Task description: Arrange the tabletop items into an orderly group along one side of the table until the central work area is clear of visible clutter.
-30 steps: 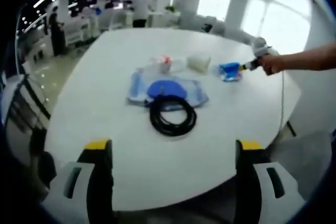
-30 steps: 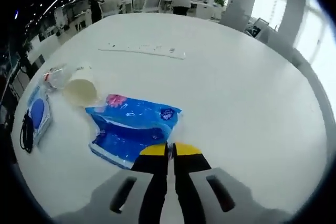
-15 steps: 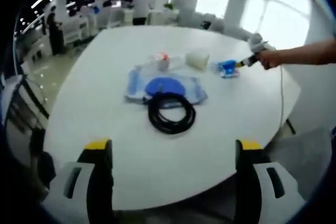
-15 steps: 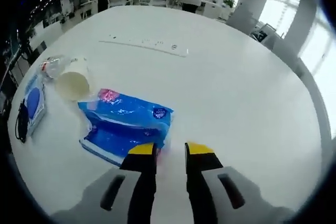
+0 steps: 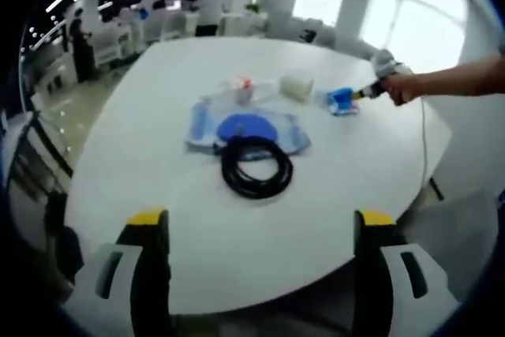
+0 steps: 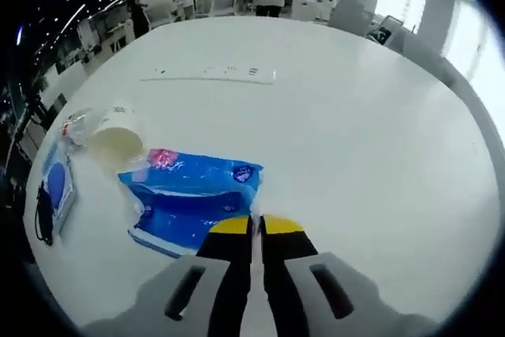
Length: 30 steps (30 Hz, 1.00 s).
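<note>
Pinching the near edge of the blue packet [image 6: 193, 199] with the closed right gripper [image 6: 254, 230], sliding it gently toward the cup [image 6: 117, 136], keeping the open left gripper [image 5: 258, 230] waiting by the cable coil [image 5: 256, 166].

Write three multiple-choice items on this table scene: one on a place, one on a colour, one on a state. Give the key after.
1. Where does the black cable coil lie?
A. on top of the paper cup
B. at the near edge of the clear pouch with the blue disc
C. on the floor

2. What colour is the packet at the right gripper?
A. blue
B. green
C. black

3. How do the left gripper's jaws stand?
A. shut on the cable
B. shut on nothing
C. wide open, apart from the items

Key: 1 B, the coil overlaps the pouch edge; 2 A, blue wrapper; 3 C, bare table shows between the tips.
</note>
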Each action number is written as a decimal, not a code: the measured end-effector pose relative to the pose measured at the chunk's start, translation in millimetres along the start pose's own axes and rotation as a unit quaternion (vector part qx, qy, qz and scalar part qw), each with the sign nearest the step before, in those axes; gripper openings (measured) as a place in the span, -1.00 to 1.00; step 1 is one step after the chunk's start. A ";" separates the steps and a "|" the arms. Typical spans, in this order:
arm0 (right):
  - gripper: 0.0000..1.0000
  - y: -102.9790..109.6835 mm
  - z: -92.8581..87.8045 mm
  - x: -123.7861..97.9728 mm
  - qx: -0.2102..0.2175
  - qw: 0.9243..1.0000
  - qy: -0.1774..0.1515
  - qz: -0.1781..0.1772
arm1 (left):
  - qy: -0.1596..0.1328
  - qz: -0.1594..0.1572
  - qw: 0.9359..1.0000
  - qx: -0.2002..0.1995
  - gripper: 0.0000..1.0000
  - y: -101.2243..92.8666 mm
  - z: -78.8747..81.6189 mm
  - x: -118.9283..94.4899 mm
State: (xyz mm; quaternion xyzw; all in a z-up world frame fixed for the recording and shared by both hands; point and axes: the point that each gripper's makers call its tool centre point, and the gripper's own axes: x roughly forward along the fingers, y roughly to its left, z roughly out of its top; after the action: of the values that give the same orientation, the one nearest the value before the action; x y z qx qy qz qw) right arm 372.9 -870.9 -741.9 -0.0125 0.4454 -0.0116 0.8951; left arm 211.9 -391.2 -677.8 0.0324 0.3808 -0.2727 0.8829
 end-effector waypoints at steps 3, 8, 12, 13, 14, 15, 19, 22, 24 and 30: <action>-0.96 -7.9 2.1 10.3 0.004 1.000 0.008 -0.001 | -0.001 -0.001 1.000 -0.002 0.88 0.3 0.2 0.5; -0.96 -5.3 -4.4 5.9 0.007 1.000 0.011 -0.003 | 0.000 -0.003 1.000 0.002 0.87 -0.7 -0.1 1.2; -0.92 -6.2 -8.2 4.3 0.020 1.000 0.018 -0.007 | -0.001 -0.005 1.000 0.002 0.87 -1.2 -0.1 1.2; -0.88 -5.6 -9.8 2.9 0.023 0.999 0.021 -0.007 | -0.001 -0.005 1.000 0.002 0.87 -1.3 -0.1 1.0; -0.80 -5.5 -9.7 2.0 0.023 1.000 0.020 -0.008 | -0.002 -0.005 1.000 0.002 0.87 -1.3 0.2 0.7; -0.73 -5.9 -9.1 0.0 0.023 1.000 0.016 -0.011 | -0.002 -0.005 1.000 0.002 0.87 -1.3 0.4 0.6; -0.57 -2.2 -9.0 -12.5 0.024 1.000 0.004 -0.009 | -0.001 -0.005 1.000 0.004 0.87 -1.8 -0.8 0.6; -0.48 -2.1 -9.4 -15.6 0.025 1.000 -0.003 -0.006 | 0.000 -0.005 1.000 0.007 0.87 -2.1 -0.6 0.4; -0.42 -2.2 -10.7 -18.2 0.021 1.000 -0.007 -0.008 | -0.001 -0.004 1.000 0.007 0.87 -1.6 -0.3 0.2; -0.19 8.4 -3.7 -31.6 0.018 0.999 -0.030 0.000 | -0.010 -0.004 1.000 -0.001 0.86 -0.3 3.2 -1.9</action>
State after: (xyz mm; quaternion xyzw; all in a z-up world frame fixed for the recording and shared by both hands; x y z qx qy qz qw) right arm 350.9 -861.6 -719.3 0.0033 0.4178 -0.0189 0.9083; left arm 212.7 -391.4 -674.1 0.0268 0.3722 -0.2765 0.8856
